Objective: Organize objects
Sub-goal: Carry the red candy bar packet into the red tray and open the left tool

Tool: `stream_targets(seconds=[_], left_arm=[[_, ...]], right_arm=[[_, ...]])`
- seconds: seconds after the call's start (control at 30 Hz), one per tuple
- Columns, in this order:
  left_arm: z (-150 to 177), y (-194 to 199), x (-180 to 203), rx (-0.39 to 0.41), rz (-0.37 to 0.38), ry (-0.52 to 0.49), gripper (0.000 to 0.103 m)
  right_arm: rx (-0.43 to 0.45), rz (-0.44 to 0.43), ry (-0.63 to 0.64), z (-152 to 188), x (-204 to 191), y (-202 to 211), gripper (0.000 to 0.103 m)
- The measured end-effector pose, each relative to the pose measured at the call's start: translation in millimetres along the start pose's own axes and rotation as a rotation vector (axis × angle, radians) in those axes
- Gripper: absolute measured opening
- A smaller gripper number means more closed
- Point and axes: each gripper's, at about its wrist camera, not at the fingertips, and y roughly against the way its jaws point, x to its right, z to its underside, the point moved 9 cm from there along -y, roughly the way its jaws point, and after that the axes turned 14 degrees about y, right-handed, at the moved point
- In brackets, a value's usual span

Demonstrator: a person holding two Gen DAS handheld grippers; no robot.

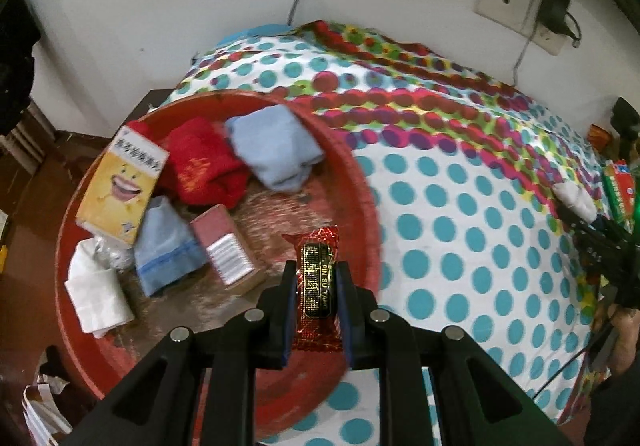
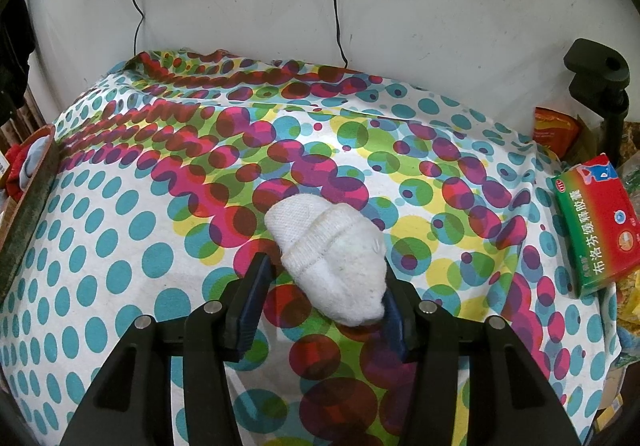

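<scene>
The red basin (image 1: 360, 182) at the left end of the desk (image 1: 460, 246) already holds a yellow box (image 1: 120, 186), a red cloth (image 1: 204, 166), two blue cloths (image 1: 276, 150), a reddish box (image 1: 226, 250) and white tissue (image 1: 96, 286). The left tongs (image 1: 316, 310) are clamped on a red snack packet (image 1: 316, 286) above the basin, not yet dropped. The right tongs (image 2: 324, 302) grip a white sock (image 2: 332, 258) on the cloth-covered desk. A green-and-red medicine box (image 2: 596, 226) is yet to be sorted.
</scene>
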Motion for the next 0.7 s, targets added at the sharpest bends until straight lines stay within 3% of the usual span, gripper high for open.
stream_targets(seconds=[0.43, 0.7], left_arm=[[-5.5, -18.0, -40.6, -0.023, -0.033, 0.04, 0.02], [-9.5, -13.4, -48.8, 0.019, -0.08, 0.026, 0.025]], right_arm=[[-0.001, 0.002, 0.004, -0.1, 1.3, -1.6, 0.048], [-0.001, 0.003, 0.006, 0.7, 2.9, -1.1, 0.049]])
